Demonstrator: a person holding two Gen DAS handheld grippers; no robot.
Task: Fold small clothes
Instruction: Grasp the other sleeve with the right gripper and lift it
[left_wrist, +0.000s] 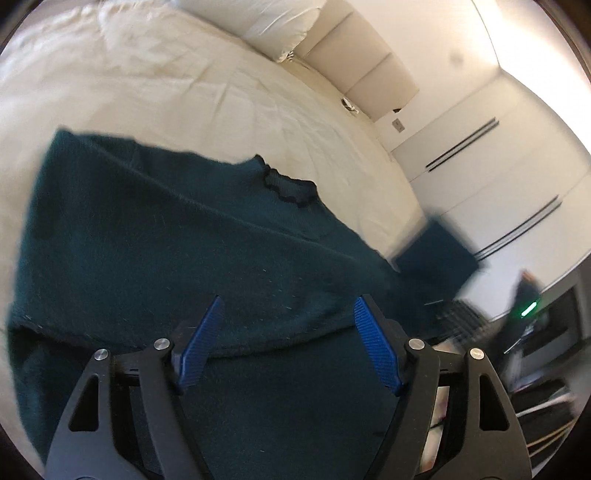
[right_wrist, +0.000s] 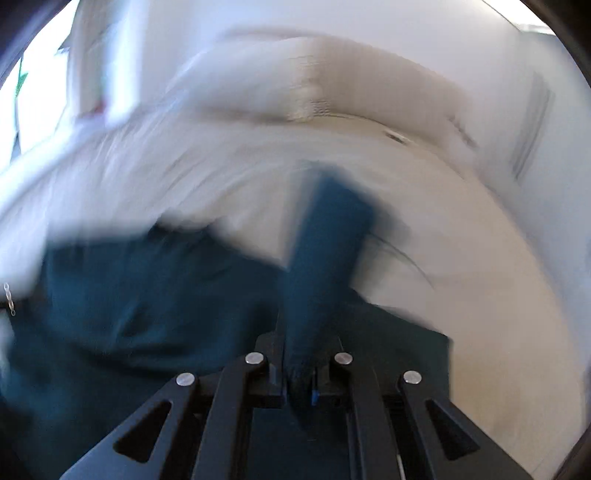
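Lying rumpled on cream bed (left_wrist: 192, 96), dark teal sweater (left_wrist: 166, 229), right claw (right_wrist: 300, 369) pinching its sleeve (right_wrist: 325, 236), left claw (left_wrist: 286, 314) spread wide

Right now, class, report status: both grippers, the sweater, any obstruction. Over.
Left gripper open, above sweater. Right gripper shut on sleeve, view blurred. Sweater on white bed. No obstruction seen.

No text, label, brand, number or sign can be read in either view; the right wrist view is too blurred to show any lettering at all.
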